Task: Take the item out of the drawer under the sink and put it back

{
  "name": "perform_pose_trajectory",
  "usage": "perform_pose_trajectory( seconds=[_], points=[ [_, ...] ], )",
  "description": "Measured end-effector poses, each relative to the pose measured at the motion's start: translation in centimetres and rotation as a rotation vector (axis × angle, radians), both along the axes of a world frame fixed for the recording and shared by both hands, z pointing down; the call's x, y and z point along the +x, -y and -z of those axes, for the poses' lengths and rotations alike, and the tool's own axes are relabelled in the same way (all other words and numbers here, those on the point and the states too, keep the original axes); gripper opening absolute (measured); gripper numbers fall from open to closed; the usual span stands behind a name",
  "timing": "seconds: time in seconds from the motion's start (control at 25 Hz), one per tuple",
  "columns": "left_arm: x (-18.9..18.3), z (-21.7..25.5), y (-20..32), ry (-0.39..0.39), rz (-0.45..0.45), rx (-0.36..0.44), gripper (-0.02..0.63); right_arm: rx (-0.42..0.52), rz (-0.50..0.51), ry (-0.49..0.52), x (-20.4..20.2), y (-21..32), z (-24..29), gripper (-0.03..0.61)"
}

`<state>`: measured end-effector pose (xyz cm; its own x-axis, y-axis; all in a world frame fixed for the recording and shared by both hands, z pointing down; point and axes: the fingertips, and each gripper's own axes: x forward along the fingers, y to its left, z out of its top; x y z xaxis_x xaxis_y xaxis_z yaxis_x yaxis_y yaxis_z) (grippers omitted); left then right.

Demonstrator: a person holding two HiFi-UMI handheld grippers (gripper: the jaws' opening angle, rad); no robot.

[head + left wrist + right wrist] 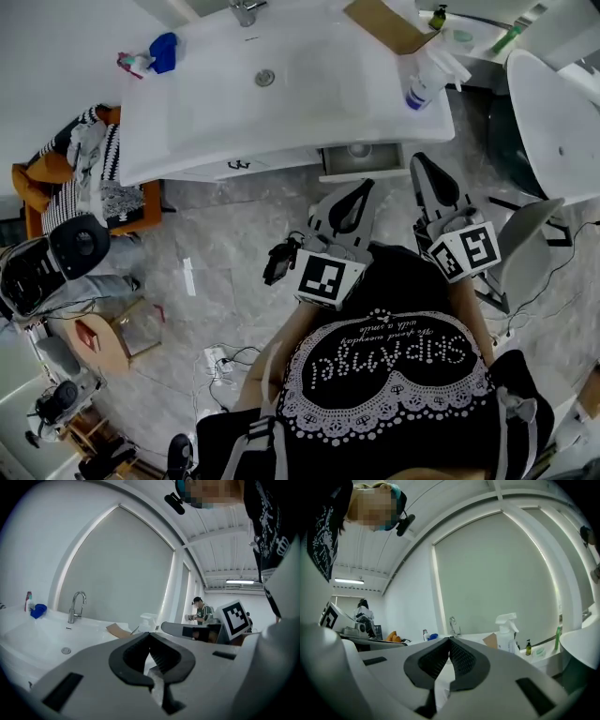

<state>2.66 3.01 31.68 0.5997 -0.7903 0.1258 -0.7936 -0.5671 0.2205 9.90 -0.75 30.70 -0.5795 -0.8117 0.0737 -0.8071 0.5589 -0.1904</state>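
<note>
With the drawer (362, 174) at upper centre open and the left gripper (356, 195) and right gripper (427, 173) both clenched empty, probably only closing it remains.

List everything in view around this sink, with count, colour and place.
sink: one, white, top of the head view
tap: one, chrome, sink's far edge
small item: one, blue, sink's left corner
cardboard: one, brown, right of the tap
spray bottle: one, white, sink's right edge
tube: one, green, beyond the sink's right end
drawer: one, grey inside, open under the sink
chair: one, orange, left of the sink
left gripper: one, grey, shut, empty
right gripper: one, grey, shut, empty
</note>
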Motion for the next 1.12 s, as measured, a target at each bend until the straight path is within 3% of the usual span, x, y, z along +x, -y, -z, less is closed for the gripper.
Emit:
perform_pose_trajectory(
  seconds=[0.32,1.12],
  points=[
    [0.6,0.3,-0.6,0.017,-0.021,0.041,0.003,0.034,-0.007,-0.055,-0.4,-2.9,0.8,0.017],
    [0.2,0.4,-0.5,0.004,0.008,0.035,0.003,0.001,0.055,-0.085,-2.4,-4.4,-1.4,0.018]
  ],
)
